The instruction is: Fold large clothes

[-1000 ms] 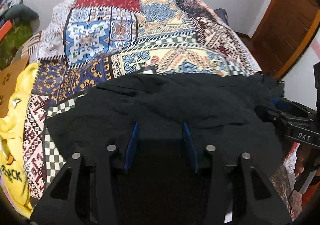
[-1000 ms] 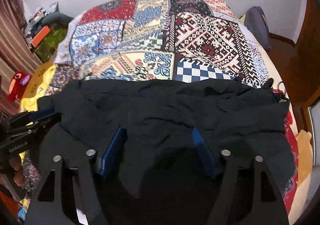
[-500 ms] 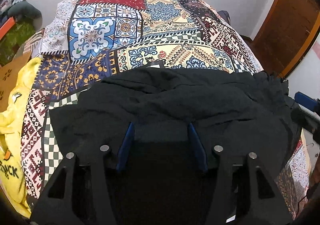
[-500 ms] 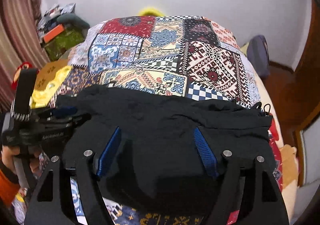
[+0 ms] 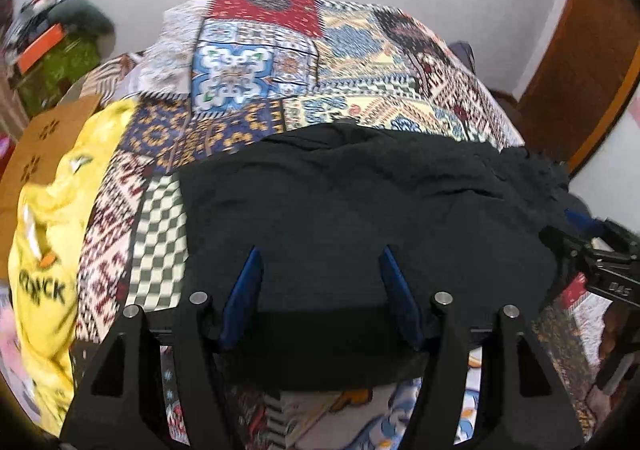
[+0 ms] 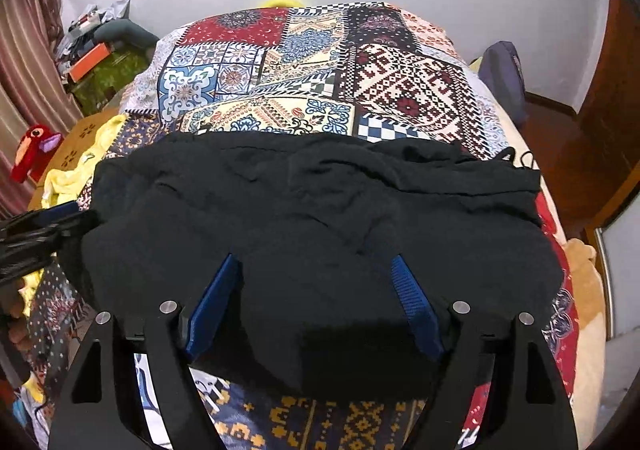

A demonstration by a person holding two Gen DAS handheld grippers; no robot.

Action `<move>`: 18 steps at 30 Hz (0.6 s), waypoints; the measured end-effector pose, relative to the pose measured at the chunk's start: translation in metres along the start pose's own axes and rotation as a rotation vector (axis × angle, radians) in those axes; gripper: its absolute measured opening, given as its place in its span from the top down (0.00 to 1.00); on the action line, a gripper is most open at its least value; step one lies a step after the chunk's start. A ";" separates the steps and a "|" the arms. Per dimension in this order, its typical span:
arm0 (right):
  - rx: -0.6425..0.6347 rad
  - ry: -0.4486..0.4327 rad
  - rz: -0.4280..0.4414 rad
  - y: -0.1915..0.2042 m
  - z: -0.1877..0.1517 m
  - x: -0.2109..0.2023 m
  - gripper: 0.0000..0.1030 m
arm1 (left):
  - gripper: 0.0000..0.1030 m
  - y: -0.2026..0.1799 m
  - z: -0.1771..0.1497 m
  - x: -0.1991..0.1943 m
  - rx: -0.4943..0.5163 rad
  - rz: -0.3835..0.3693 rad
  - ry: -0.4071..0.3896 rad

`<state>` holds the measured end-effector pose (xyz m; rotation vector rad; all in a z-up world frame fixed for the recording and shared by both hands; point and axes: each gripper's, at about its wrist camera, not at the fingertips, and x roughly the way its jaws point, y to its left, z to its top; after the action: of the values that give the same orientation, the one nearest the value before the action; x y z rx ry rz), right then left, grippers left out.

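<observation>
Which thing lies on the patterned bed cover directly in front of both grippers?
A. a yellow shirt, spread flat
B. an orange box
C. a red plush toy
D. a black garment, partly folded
D: the black garment covers the near part of the patterned bed cover, just ahead of both grippers.

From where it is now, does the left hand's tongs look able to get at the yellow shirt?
Probably yes: the left tongs stand open over the black garment, and the yellow shirt lies uncovered off to their side, nothing between.
</observation>
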<state>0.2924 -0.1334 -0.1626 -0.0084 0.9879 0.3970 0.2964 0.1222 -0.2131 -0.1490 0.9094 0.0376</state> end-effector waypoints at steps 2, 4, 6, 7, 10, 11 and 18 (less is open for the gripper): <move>0.010 0.007 -0.004 -0.001 0.000 -0.003 0.25 | 0.39 0.005 -0.007 -0.012 -0.020 0.004 -0.021; 0.016 0.021 -0.008 -0.003 -0.001 -0.008 0.25 | 0.39 0.011 -0.017 -0.026 -0.029 0.007 -0.043; 0.018 0.035 -0.013 -0.003 0.000 -0.012 0.25 | 0.38 0.020 -0.028 -0.040 -0.078 -0.004 -0.055; 0.019 0.038 -0.014 -0.003 0.000 -0.015 0.25 | 0.37 0.025 -0.032 -0.043 -0.102 -0.020 -0.048; 0.020 0.012 0.001 0.001 0.001 -0.028 0.25 | 0.37 0.043 -0.044 -0.049 -0.232 -0.133 -0.024; 0.016 0.002 0.007 0.003 0.001 -0.031 0.25 | 0.37 0.048 -0.048 -0.049 -0.282 -0.175 -0.026; -0.053 -0.001 0.024 0.026 -0.001 -0.027 0.25 | 0.37 0.061 -0.068 -0.018 -0.503 -0.362 0.063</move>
<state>0.2699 -0.1184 -0.1370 -0.0440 0.9772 0.4446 0.2257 0.1733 -0.2469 -0.7844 0.9105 -0.0762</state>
